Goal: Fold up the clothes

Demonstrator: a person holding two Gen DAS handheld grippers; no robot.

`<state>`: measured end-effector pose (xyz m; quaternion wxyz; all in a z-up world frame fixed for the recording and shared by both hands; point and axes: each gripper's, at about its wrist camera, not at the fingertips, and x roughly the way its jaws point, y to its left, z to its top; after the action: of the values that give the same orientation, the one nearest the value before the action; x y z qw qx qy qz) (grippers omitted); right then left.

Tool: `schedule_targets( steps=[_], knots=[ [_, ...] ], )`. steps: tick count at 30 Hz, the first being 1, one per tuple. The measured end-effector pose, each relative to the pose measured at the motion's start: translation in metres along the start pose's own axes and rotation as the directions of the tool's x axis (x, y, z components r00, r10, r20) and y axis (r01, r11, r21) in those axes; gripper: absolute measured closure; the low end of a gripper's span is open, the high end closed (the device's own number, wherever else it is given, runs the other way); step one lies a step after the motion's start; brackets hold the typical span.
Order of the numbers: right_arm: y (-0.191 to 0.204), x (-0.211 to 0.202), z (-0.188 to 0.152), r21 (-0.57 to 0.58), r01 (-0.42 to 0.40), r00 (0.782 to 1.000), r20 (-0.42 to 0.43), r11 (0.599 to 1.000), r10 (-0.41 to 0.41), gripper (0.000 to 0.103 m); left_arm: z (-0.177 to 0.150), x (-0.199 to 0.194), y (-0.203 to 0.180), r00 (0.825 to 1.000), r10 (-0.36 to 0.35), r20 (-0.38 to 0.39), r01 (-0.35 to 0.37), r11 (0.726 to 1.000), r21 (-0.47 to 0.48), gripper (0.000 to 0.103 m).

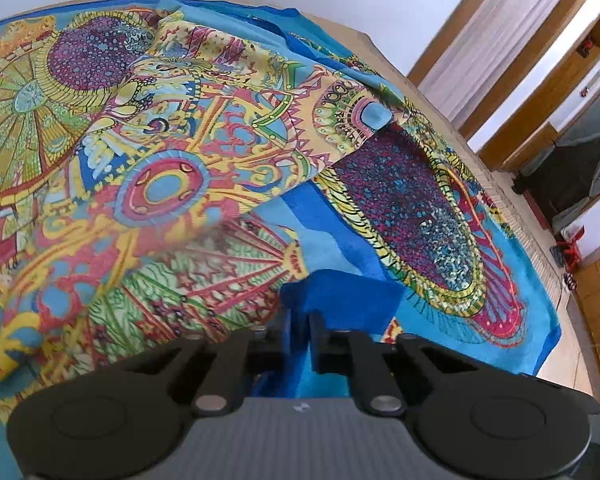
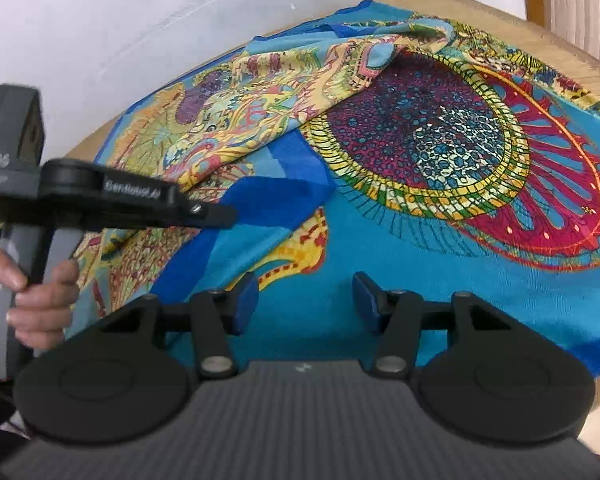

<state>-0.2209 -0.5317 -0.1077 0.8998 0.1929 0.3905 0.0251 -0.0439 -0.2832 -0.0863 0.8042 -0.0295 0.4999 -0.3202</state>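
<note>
Our left gripper (image 1: 298, 334) pinches the scarf's (image 2: 380, 240) blue edge. At six o'clock our right gripper (image 2: 305, 300) gapes wide, empty.

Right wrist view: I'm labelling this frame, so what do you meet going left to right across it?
Hand on the grey handle → left gripper pinching the scarf's blue edge → purple oval medallion → red fringe pattern → table edge.
</note>
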Motion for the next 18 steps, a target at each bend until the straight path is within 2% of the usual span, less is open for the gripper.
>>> schedule_targets(
  steps=[5,7,9,11,13,16,17,18],
  knots=[
    [-0.011,0.005,0.009,0.018,-0.032,0.999,-0.006,0.999,0.032,0.048,-0.009,-0.038,-0.003,0.993,0.013,0.116,-0.008,0.999,-0.037,0.101],
    [-0.014,0.008,0.015,0.025,-0.041,0.999,-0.01,0.999,0.042,0.048,-0.014,-0.067,0.001,0.982,0.045,0.182,-0.032,0.997,-0.074,0.101],
    [-0.019,0.011,0.023,0.06,-0.06,0.998,-0.01,0.996,0.061,0.048,-0.02,-0.097,0.007,0.962,0.106,0.251,-0.078,0.99,-0.118,0.101],
    [-0.019,0.017,0.031,0.085,-0.08,0.997,-0.015,0.993,0.082,0.047,-0.027,-0.128,0.021,0.931,0.186,0.314,-0.129,0.973,-0.193,0.101],
    [-0.019,0.022,0.039,0.11,-0.099,0.995,-0.019,0.989,0.102,0.046,-0.039,-0.159,0.041,0.889,0.29,0.354,-0.189,0.937,-0.293,0.101],
    [-0.016,0.031,0.05,0.132,-0.127,0.991,-0.028,0.983,0.132,0.046,-0.064,-0.2,0.07,0.817,0.445,0.367,-0.273,0.858,-0.435,0.101],
    [-0.008,0.036,0.053,0.105,-0.138,0.989,-0.034,0.985,0.142,0.046,-0.074,-0.212,0.08,0.791,0.491,0.364,-0.294,0.828,-0.478,0.101],
    [0.0,0.04,0.057,0.077,-0.153,0.987,-0.041,0.985,0.157,0.046,-0.083,-0.222,0.09,0.775,0.522,0.357,-0.3,0.8,-0.519,0.101]
  ],
)
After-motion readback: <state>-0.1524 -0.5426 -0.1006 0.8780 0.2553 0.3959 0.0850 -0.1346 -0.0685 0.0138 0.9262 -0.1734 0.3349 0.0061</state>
